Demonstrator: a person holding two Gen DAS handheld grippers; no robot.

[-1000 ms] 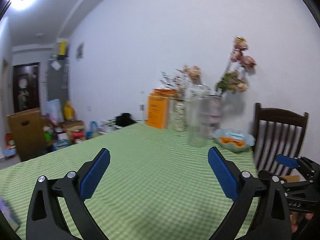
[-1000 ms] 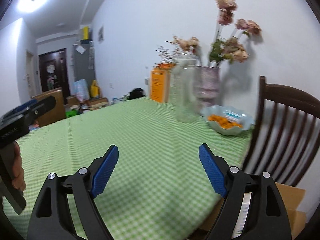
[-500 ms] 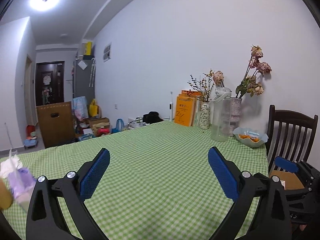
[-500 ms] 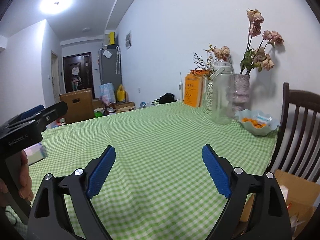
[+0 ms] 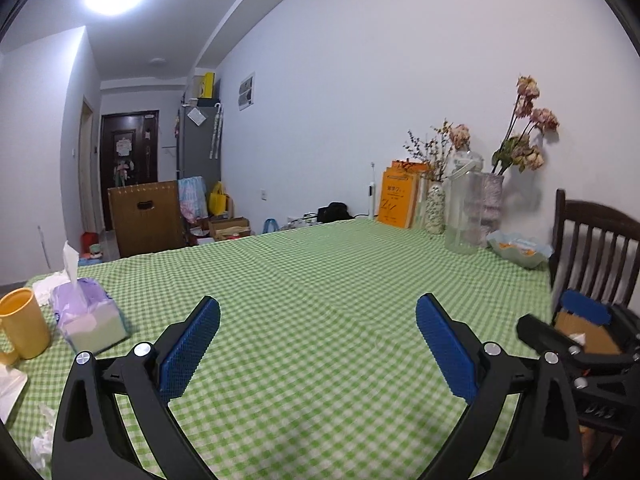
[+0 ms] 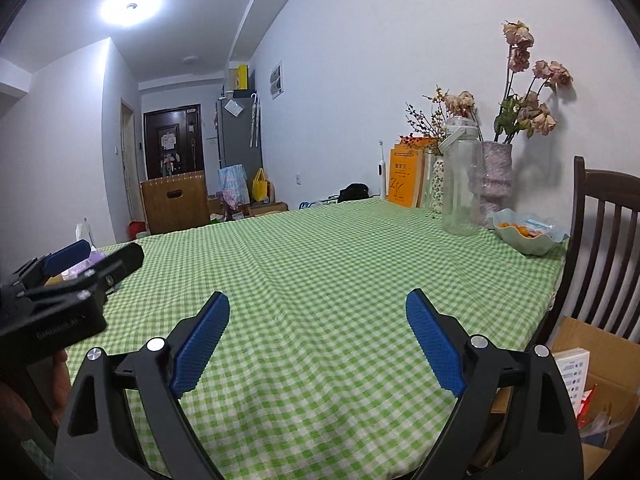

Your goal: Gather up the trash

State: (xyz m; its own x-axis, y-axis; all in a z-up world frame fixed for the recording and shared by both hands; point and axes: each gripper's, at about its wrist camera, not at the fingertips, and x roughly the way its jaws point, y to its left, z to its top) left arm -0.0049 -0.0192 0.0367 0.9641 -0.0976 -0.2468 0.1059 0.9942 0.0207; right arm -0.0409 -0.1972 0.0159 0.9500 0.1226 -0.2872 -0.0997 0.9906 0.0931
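Observation:
My left gripper [image 5: 318, 340] is open and empty above the green checked tablecloth [image 5: 320, 280]. My right gripper [image 6: 318, 338] is open and empty too, to the right of the left one. Crumpled white tissues [image 5: 42, 438] lie at the table's near left corner, left of the left gripper. More crumpled white tissue [image 5: 48, 282] lies behind a purple tissue pack [image 5: 86, 316]. A cardboard box [image 6: 592, 360] with papers and wrappers stands on the floor at the right, beside the table.
A yellow mug [image 5: 20, 322] stands left of the tissue pack. At the back right are a clear jar [image 5: 464, 204], vases with dried flowers [image 5: 490, 200], orange books [image 5: 400, 198] and a bowl of snacks [image 5: 518, 246]. A dark wooden chair [image 5: 592, 248] stands at the right.
Both grippers have drawn back from the table's far end. The view has widened, and the mug, the tissue pack and the tissues have come into sight at the left.

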